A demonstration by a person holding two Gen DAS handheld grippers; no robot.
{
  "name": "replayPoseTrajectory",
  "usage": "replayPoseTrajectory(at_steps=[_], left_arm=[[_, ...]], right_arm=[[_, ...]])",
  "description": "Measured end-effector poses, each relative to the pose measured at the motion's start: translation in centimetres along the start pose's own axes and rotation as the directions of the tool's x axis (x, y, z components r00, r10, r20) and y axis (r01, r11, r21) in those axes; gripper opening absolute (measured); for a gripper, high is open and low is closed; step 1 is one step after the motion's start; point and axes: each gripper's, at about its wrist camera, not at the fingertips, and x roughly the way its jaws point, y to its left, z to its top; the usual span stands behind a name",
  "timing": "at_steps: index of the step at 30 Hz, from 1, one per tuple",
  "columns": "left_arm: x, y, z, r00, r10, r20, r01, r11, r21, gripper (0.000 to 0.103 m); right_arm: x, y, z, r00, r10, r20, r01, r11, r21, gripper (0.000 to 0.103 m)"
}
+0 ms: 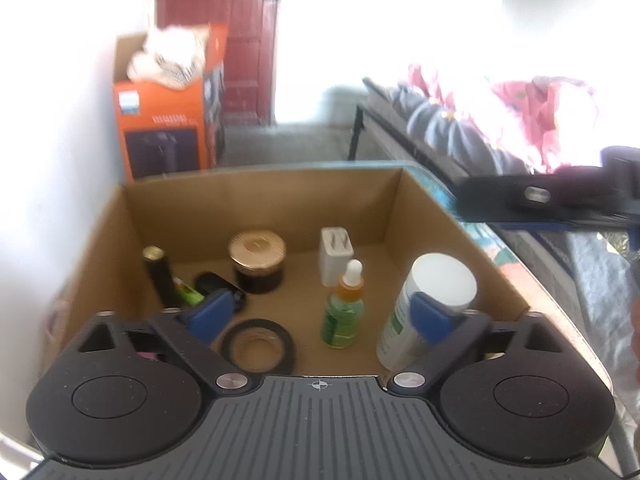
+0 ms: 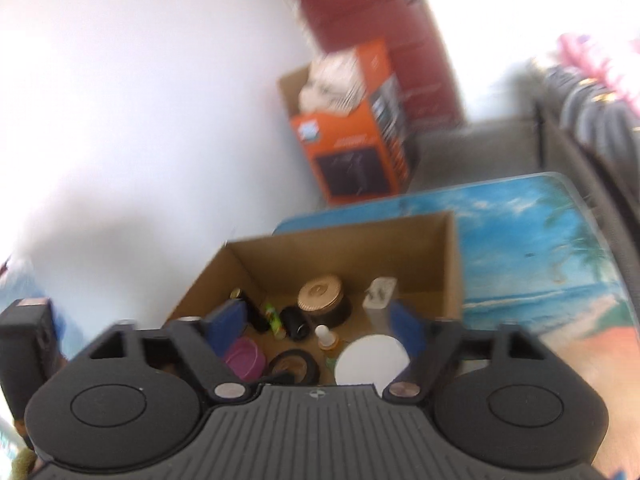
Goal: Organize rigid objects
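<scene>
Fingers of left gripper (image 1: 324,316) and right gripper (image 2: 318,322) wide apart, empty, above cardboard box (image 1: 432,216).

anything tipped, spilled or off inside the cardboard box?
No spill or damage shows. Only the white-capped bottle stands out: it tilts toward the right wall of the cardboard box, while the dropper bottle and gold-lidded jar stand upright.

Cardboard box (image 1: 440,236) holds upright dropper bottle (image 1: 343,308), gold-lidded jar (image 1: 258,260), white-capped bottle (image 1: 424,304) (leaning), etc.
</scene>
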Motion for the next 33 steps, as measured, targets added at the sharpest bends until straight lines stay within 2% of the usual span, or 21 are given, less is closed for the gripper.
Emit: replayPoseTrajectory(at_steps=[3,6,9,12,15,18,20,26,33], left_arm=[[-2.7,0.4,-0.4,0.999,0.002,0.032,-0.002,1.000,0.009,0.103],[-4.4,0.8,-0.5,1.000,0.007,0.012,-0.007,1.000,-0.020,0.103],[-5.7,1.1,-1.0,0.998,0.056,0.006,-0.056,0.998,-0.029,0.103],[-6.6,1.5,-1.7,0.995,0.096,0.014,-0.096,0.994,-0.047,0.103],[-6.6,2.2,-1.9,0.986,0.164,0.000,-0.164,0.982,-0.090,0.103],[-5.9,2.5,-2.1,0.976,0.217,-0.031,-0.219,0.973,-0.075,0.103],[-5.7,2.6,-2.3,0.973,0.225,-0.047,-0.227,0.973,-0.049,0.103],[-5.8,3.4,-2.6,0.977,0.203,-0.065,-0.210,0.970,-0.122,0.103],[-5.2,3.0,-2.7,0.971,0.228,-0.076,-0.235,0.968,-0.089,0.103]], right_arm=[[-2.5,0.6,-1.9,0.997,-0.052,0.051,0.051,0.999,0.005,0.103],[-4.1,1.3,-3.7,0.987,-0.142,0.078,0.141,0.990,0.012,0.103],[-5.3,2.5,-5.3,0.957,-0.273,0.097,0.275,0.961,-0.005,0.103],[-5.4,4.0,-6.3,0.937,-0.333,0.106,0.341,0.937,-0.072,0.103],[-4.5,5.5,-6.7,0.933,-0.346,0.099,0.358,0.924,-0.135,0.103],[-3.4,6.7,-6.8,0.925,-0.369,0.092,0.380,0.910,-0.167,0.103],[-3.1,7.0,-6.7,0.925,-0.369,0.089,0.379,0.910,-0.165,0.103],[-1.9,7.0,-6.9,0.927,-0.372,0.046,0.375,0.917,-0.140,0.103],[-1.0,6.4,-7.0,0.922,-0.386,0.017,0.385,0.915,-0.125,0.103]])
